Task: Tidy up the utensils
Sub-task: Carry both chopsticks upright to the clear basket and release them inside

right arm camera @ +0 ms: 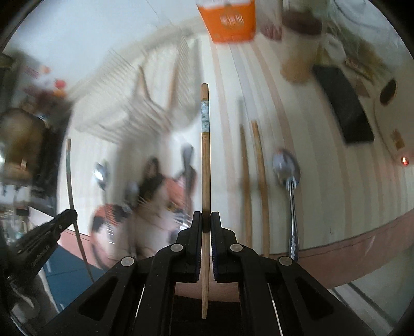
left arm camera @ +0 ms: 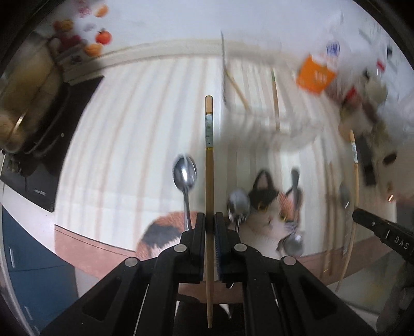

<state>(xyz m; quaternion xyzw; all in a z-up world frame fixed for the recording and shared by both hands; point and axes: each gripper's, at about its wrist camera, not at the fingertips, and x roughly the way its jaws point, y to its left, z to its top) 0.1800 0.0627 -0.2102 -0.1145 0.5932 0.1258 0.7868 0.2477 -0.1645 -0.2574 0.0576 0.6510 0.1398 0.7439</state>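
Observation:
My left gripper [left arm camera: 209,219] is shut on a wooden chopstick [left arm camera: 209,160] that points forward, held above the table. My right gripper [right arm camera: 206,218] is shut on another wooden chopstick [right arm camera: 205,144]. A white slatted utensil rack [left arm camera: 271,121] stands ahead with chopsticks in it; it also shows in the right wrist view [right arm camera: 145,103]. Metal spoons [left arm camera: 184,172] lie on the striped cloth beside a cat-print mat [left arm camera: 269,206]. Two loose chopsticks [right arm camera: 254,181] and a spoon [right arm camera: 287,170] lie right of my right gripper.
An orange box [right arm camera: 229,19] and a cup [right arm camera: 297,51] stand at the back. A black flat object [right arm camera: 344,106] lies at the right. A black stove with a pot [left arm camera: 31,111] is at the left. The table's front edge [right arm camera: 362,240] runs close below.

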